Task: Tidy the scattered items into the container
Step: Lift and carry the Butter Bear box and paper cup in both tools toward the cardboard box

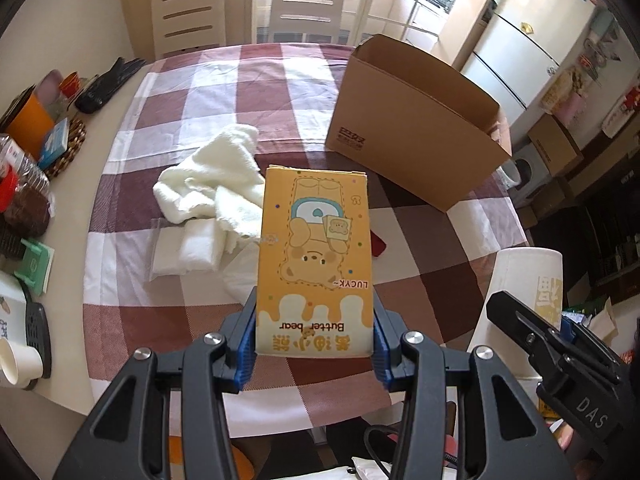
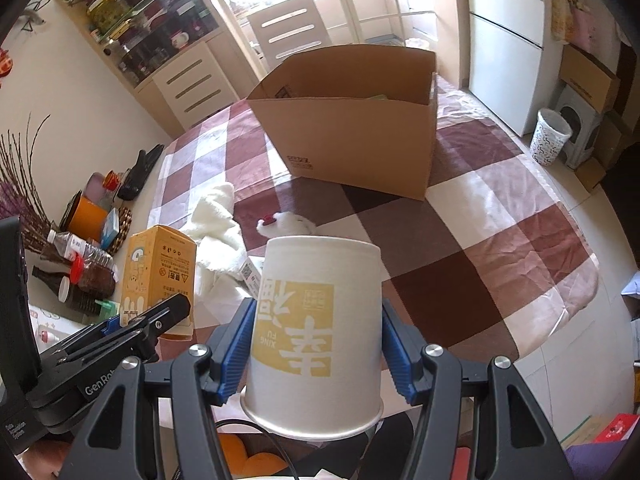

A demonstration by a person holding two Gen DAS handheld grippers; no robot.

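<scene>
My left gripper (image 1: pixel 314 344) is shut on a yellow Butter bear carton (image 1: pixel 316 256), held above the checked tablecloth with its print upside down. My right gripper (image 2: pixel 316 344) is shut on a white paper cup (image 2: pixel 314 332) with yellow lettering, bottom end facing away. Each wrist view shows the other hand's load: the cup (image 1: pixel 528 292) at right, the carton (image 2: pixel 158 276) at left. The open cardboard box (image 1: pixel 416 128) (image 2: pixel 352 120) stands at the far side of the table, beyond both grippers. A white towel (image 1: pixel 216 184) (image 2: pixel 216 220) lies crumpled on the cloth.
A folded white packet in clear plastic (image 1: pixel 184 248) lies beside the towel. A small white item with a red tip (image 2: pixel 286 222) rests mid-table. Bottles, cups and jars (image 2: pixel 80 256) crowd the left table edge. Chairs (image 1: pixel 308 4) stand behind the table.
</scene>
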